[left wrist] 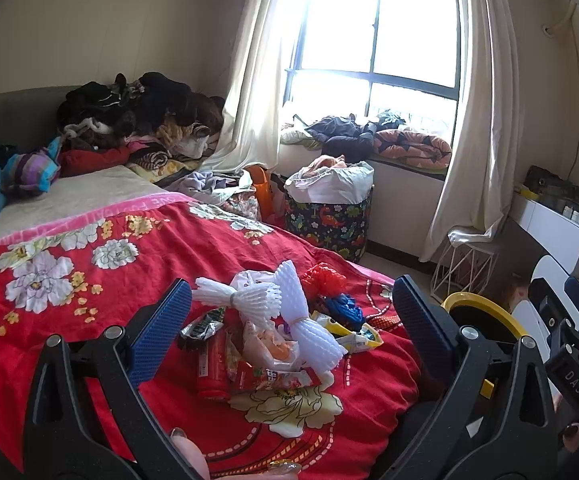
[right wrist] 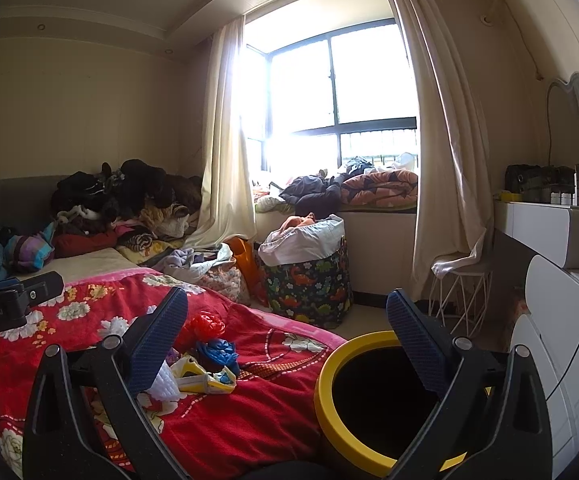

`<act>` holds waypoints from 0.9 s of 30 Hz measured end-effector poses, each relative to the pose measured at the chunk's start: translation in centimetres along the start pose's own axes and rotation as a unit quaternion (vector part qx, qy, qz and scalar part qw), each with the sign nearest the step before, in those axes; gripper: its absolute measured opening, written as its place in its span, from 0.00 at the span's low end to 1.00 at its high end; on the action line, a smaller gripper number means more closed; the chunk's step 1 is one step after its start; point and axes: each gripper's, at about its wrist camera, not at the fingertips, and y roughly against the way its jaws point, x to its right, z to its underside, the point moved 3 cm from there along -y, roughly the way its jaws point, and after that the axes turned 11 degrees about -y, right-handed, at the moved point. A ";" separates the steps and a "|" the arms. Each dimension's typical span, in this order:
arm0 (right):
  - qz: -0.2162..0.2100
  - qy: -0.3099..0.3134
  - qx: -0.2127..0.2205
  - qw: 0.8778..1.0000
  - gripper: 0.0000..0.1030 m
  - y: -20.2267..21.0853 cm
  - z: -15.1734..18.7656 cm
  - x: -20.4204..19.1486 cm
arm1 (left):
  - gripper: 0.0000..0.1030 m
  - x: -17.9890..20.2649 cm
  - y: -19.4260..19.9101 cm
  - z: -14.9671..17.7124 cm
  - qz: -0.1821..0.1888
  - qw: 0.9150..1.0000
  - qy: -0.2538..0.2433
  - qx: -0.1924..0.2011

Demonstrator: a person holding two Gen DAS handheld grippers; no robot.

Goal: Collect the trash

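Observation:
A heap of trash lies on the red floral blanket (left wrist: 69, 280): white foam nets (left wrist: 289, 312), a red mesh ball (left wrist: 323, 276), a blue mesh ball (left wrist: 343, 308), a yellow wrapper (left wrist: 355, 338), a red snack wrapper (left wrist: 273, 378) and a black wrapper (left wrist: 201, 326). My left gripper (left wrist: 292, 284) hangs open just above the heap, holding nothing. My right gripper (right wrist: 287, 295) is open and holds nothing, between the bed's edge and the yellow-rimmed black bin (right wrist: 325, 400). The right wrist view shows the red mesh ball (right wrist: 205, 326), blue mesh ball (right wrist: 217, 352) and yellow wrapper (right wrist: 205, 380).
The bin (left wrist: 485, 316) stands beside the bed on the right. A dinosaur-print laundry basket (right wrist: 309, 284) and a white wire stool (right wrist: 461, 304) stand under the window. Clothes are piled at the bed's head (left wrist: 137, 116). A white dresser (right wrist: 561, 280) lines the right wall.

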 end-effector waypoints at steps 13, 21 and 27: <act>-0.002 0.001 -0.002 1.000 0.94 0.1 0.0 -0.1 | 0.90 -0.1 0.2 -0.3 -0.003 1.000 -0.002 0.004; -0.004 0.005 -0.005 1.000 0.94 0.2 0.0 -0.6 | 0.90 -0.3 0.2 -0.2 -0.002 1.000 0.001 0.003; -0.004 0.008 -0.011 1.000 0.94 0.1 0.4 -0.8 | 0.90 -0.5 0.0 0.1 -0.001 1.000 0.004 -0.001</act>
